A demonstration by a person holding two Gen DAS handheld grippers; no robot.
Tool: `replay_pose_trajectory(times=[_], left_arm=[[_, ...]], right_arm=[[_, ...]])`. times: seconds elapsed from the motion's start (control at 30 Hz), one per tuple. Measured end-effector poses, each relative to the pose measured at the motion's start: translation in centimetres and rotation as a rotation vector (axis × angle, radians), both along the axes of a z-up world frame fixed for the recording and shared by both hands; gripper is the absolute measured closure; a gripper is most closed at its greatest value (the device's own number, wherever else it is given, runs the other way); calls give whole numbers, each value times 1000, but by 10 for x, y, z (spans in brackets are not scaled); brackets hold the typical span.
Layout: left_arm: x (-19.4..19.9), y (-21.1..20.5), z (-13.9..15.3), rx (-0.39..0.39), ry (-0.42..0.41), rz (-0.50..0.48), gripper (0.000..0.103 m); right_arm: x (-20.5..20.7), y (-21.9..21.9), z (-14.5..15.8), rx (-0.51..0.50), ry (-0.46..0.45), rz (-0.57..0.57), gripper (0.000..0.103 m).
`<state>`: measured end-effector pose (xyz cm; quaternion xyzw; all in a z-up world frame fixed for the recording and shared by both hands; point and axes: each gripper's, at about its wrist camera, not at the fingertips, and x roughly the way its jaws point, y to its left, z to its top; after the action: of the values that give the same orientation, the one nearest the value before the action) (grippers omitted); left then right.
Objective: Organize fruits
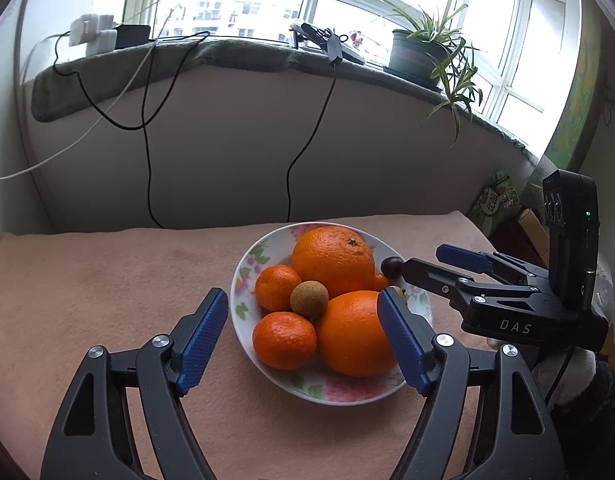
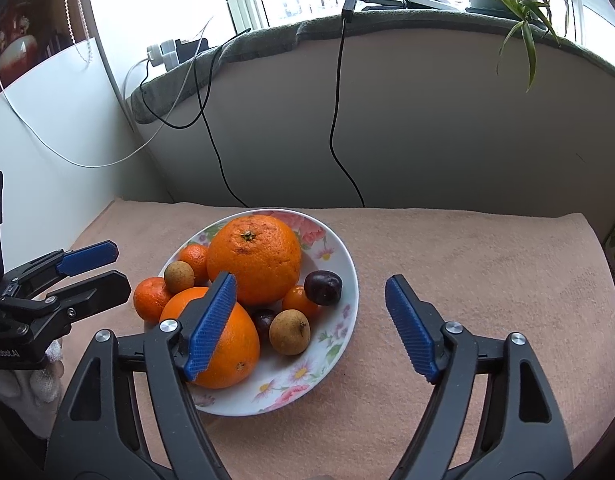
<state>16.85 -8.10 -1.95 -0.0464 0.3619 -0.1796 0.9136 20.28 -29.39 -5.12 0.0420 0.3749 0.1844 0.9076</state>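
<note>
A floral plate [image 1: 243,280] [image 2: 339,264] on the pink cloth holds two big oranges [image 1: 333,262] [image 2: 259,256], small tangerines [image 1: 284,340] [image 2: 149,298], brown longans [image 1: 308,299] [image 2: 289,332] and dark plums [image 1: 391,266] [image 2: 322,287]. My left gripper [image 1: 303,336] is open and empty, just above the plate's near side. My right gripper [image 2: 311,320] is open and empty over the plate's right side; it also shows in the left wrist view [image 1: 421,262], next to a plum. The left gripper shows in the right wrist view [image 2: 115,268], left of the plate.
The pink cloth [image 2: 487,264] covers the table up to a grey wall. Black and white cables [image 1: 147,152] hang down the wall from a sill with chargers and a potted plant [image 1: 423,52]. Boxes [image 1: 495,200] stand off the table's right edge.
</note>
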Motion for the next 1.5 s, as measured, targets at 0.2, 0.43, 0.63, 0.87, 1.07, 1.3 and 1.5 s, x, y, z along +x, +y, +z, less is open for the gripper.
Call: replay_pose_trajectory(times=[0.2,0.43,0.63,0.87,1.07,1.3,1.5], left_arm=[[-1,3,-4,10,13,19,25],[-4,4,-5,26,9,36,25],[-8,5,-5,37,3,47,25],[-16,7,-3,27,-8,56,25],[-20,8,-1,24,-15,59,25],[-29,10,3,16,-23,66,25],[-41,11,11,23,-48,71,25]], right_arm=[[-3,0,0,8,7,-7,16],[-10,0,2,4,2,-14,16],[-16,-1,4,0,-6,-28,15],[-29,-1,9,2,-28,-43,14],[-36,-2,14,13,-37,-51,9],[-45,-2,19,11,-44,-52,9],[-57,0,25,22,-56,-51,9]])
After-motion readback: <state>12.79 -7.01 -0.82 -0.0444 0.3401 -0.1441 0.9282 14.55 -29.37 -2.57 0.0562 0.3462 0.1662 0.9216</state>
